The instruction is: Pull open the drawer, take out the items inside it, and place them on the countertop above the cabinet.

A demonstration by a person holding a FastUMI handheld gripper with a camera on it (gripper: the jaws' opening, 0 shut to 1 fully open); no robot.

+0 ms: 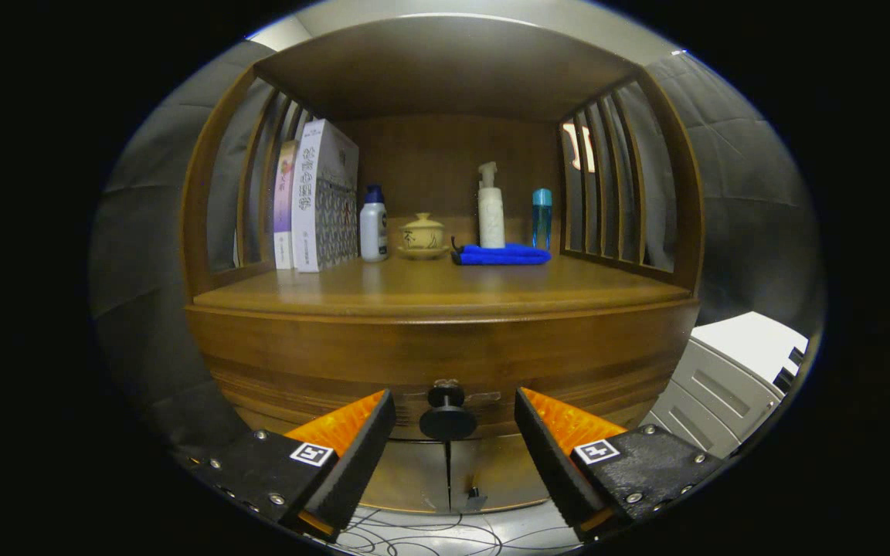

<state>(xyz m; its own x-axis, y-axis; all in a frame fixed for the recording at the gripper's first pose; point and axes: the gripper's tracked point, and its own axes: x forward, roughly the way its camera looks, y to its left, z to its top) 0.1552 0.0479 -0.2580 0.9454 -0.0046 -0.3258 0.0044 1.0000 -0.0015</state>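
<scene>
While my gripper stands wide, fingers flanking drawer knob untouched, drawer closed under countertop; off-centre closing risks pads slipping off knob

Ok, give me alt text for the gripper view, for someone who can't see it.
The open claw straddles the round drawer knob on a closed wooden cabinet drawer, fingers not touching it. On the countertop above stand books, three bottles, a lidded teacup and a folded blue cloth.
</scene>
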